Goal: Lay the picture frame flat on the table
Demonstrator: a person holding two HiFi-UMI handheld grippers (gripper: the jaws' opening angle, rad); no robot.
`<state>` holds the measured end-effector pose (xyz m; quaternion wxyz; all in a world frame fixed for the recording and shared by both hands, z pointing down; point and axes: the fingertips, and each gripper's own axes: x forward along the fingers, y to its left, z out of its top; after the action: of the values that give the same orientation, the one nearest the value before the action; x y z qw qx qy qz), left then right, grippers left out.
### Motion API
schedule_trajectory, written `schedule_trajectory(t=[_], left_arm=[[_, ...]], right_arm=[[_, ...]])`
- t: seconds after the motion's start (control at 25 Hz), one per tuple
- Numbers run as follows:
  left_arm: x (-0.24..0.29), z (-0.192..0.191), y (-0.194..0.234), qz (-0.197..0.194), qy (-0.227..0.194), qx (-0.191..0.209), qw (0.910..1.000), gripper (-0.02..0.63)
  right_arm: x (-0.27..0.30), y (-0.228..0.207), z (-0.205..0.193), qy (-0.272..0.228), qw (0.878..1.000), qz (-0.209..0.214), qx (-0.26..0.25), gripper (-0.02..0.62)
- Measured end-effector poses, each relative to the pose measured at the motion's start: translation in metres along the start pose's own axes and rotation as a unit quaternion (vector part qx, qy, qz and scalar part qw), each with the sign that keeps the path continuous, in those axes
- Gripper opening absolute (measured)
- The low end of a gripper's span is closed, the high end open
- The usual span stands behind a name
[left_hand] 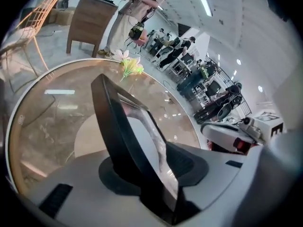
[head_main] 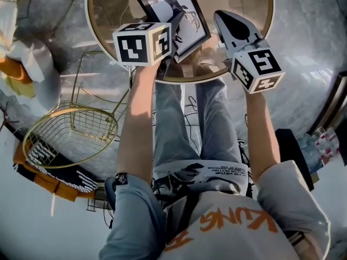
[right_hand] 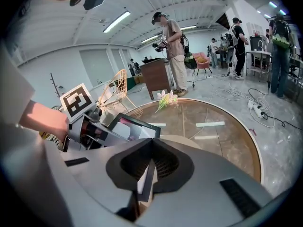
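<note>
A black picture frame (head_main: pixel 172 14) with a pale picture lies tilted over the near part of the round gold-rimmed table (head_main: pixel 217 77). My left gripper (head_main: pixel 178 21) reaches its near edge. In the left gripper view the frame (left_hand: pixel 142 141) stands edge-on between the jaws of the left gripper (left_hand: pixel 151 170). The pads stand a little apart from it, so the gripper is open. My right gripper (head_main: pixel 219 16) hovers just right of the frame, shut, with nothing held. From the right gripper view (right_hand: pixel 151 143), the frame (right_hand: pixel 130 126) and the left gripper (right_hand: pixel 90 126) show to the left.
An artificial flower (right_hand: pixel 166 98) lies at the table's far edge. A gold wire chair (head_main: pixel 70 131) stands to the left of my legs. A wooden cabinet (right_hand: pixel 158 74), a standing person (right_hand: pixel 173 46) and floor cables (right_hand: pixel 255 108) lie beyond the table.
</note>
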<state>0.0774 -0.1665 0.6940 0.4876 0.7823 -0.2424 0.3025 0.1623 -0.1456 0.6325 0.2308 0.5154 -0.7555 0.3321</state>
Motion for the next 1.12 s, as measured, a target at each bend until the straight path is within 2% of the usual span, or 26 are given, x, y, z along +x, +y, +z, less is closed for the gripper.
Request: schedule_trajectory(t=[0.08,0.28,0.4,0.6,0.76,1.0,1.12], left_arm=[[0.003,-0.006,0.004,0.019,0.021,0.015,0.9995,0.247],[0.001,-0.016,0.019,0.071,0.041,0.020,0.9964,0.319],[-0.009,-0.023,0.032,0.106,0.047,-0.002,0.9933,0.328],[-0.029,-0.020,0.039,0.111,0.012,-0.048,0.9926,0.333],[-0.045,-0.014,0.033,0.113,-0.008,-0.047,0.9925,0.333],[-0.066,0.002,0.016,0.087,-0.050,-0.055,0.9934,0.330],[-0.083,0.007,-0.003,0.077,-0.072,-0.047,0.9933,0.291]], right_arm=[[0.000,-0.003,0.000,-0.003,1.000,-0.001,0.003,-0.003],[-0.001,-0.005,-0.001,-0.007,1.000,-0.002,0.009,-0.003],[-0.002,-0.006,-0.001,-0.008,1.000,-0.002,0.010,-0.003],[-0.004,-0.002,0.001,-0.006,1.000,-0.003,0.009,-0.003],[-0.005,0.007,0.010,-0.007,1.000,0.002,0.002,-0.003],[-0.008,0.027,0.038,-0.023,1.000,0.008,-0.019,-0.003],[-0.020,0.041,0.047,-0.026,0.999,0.012,-0.026,-0.003]])
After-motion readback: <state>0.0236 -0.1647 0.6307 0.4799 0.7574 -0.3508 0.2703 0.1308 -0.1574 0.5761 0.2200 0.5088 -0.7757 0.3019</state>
